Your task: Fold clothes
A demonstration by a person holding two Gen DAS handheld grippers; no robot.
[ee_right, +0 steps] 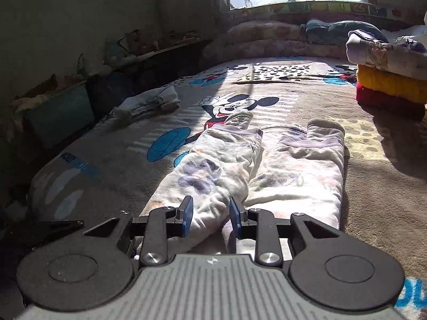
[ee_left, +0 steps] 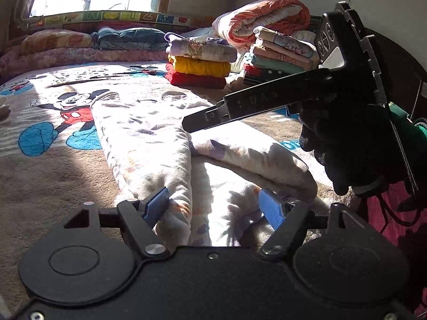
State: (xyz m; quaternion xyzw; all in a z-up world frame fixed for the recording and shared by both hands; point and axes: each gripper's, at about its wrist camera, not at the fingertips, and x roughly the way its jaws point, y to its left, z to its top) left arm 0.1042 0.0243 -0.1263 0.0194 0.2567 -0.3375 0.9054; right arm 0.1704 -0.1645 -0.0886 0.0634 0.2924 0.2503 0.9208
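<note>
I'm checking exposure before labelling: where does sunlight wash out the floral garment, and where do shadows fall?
Left wrist view: the floral garment is blown out by sun, and the left gripper throws shadow on it. Right wrist view: the garment is evenly lit, and the clothes stack shades the blanket.

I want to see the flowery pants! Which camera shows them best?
The right wrist view: both legs of the flowery pants lie in full sight. The left wrist view shows them glared by sun.

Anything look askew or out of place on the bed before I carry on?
One thing: a crumpled pale garment lies loose near the bed's edge, apart from the folded stacks. The floral pants lie flat, legs side by side.
</note>
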